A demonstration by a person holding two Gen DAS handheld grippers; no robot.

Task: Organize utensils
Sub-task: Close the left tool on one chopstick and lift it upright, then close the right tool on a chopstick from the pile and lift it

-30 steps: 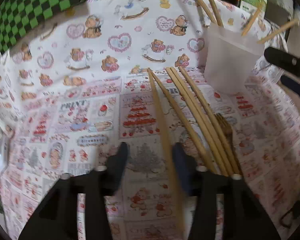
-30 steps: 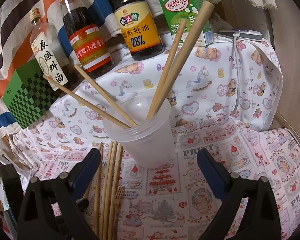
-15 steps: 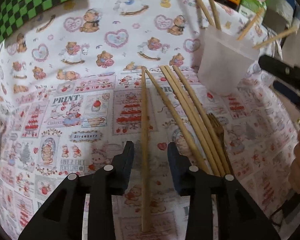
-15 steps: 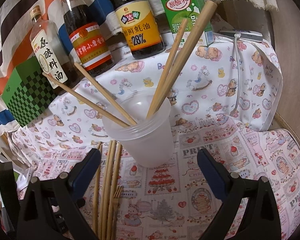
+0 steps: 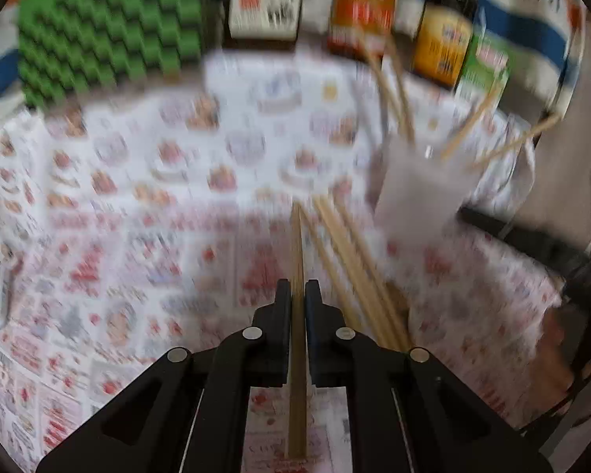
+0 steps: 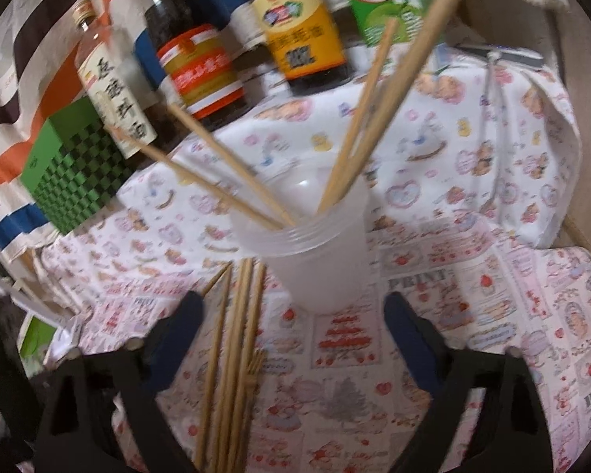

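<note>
Printed cloth (image 6: pixel 472 181) over table. L gripper (image 5: pixel 298 295) clamped on round wooden chopstick (image 5: pixel 296 244); R gripper (image 6: pixel 291 315) spread wide, frosted plastic cup (image 6: pixel 315 252) at 12, loose chopsticks (image 6: pixel 236 335) at 10.

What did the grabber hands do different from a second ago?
The left gripper closed on one chopstick; before, its jaws were open around it. Its view has tipped up, showing more of the bottles behind. The right gripper stays open in front of the plastic cup, which still holds four chopsticks. The loose chopsticks stay on the cloth.
</note>
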